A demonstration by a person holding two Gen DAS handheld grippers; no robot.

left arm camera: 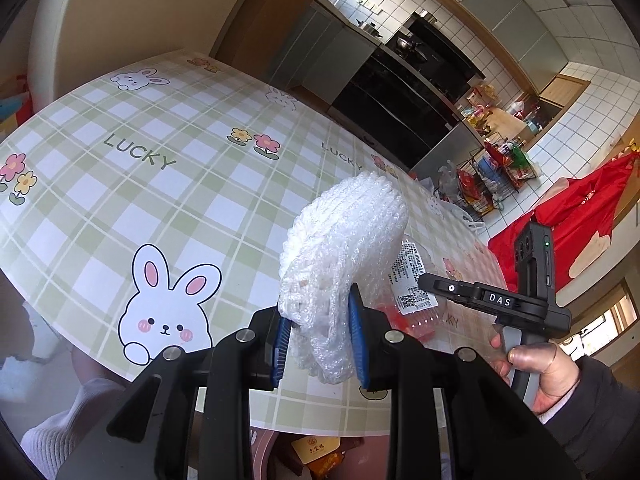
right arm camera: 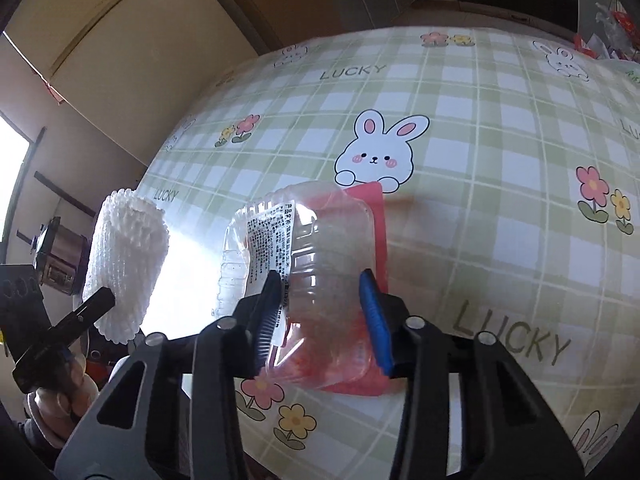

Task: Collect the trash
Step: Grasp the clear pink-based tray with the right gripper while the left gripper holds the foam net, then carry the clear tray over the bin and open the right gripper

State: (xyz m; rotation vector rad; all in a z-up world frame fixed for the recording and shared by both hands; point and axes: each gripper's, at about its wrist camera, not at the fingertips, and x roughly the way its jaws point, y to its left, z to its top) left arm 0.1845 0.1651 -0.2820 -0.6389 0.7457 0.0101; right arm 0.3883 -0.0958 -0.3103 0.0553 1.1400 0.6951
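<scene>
My left gripper [left arm camera: 320, 332] is shut on a white foam fruit net [left arm camera: 344, 252] and holds it above the near edge of the table; the net also shows at the left of the right wrist view [right arm camera: 128, 260]. My right gripper [right arm camera: 320, 312] is shut on a clear plastic clamshell box [right arm camera: 312, 248] with a printed label and a red pad under it. The box also shows in the left wrist view [left arm camera: 412, 292], behind the net, with the right gripper's body [left arm camera: 500, 300] to its right.
The table [right arm camera: 480, 208] has a green plaid cloth with rabbits and flowers. A bin with packaging [left arm camera: 316, 456] sits below the table edge. A dark kitchen counter and wire racks [left arm camera: 492, 176] stand beyond the table. A red cloth [left arm camera: 568, 216] lies at the right.
</scene>
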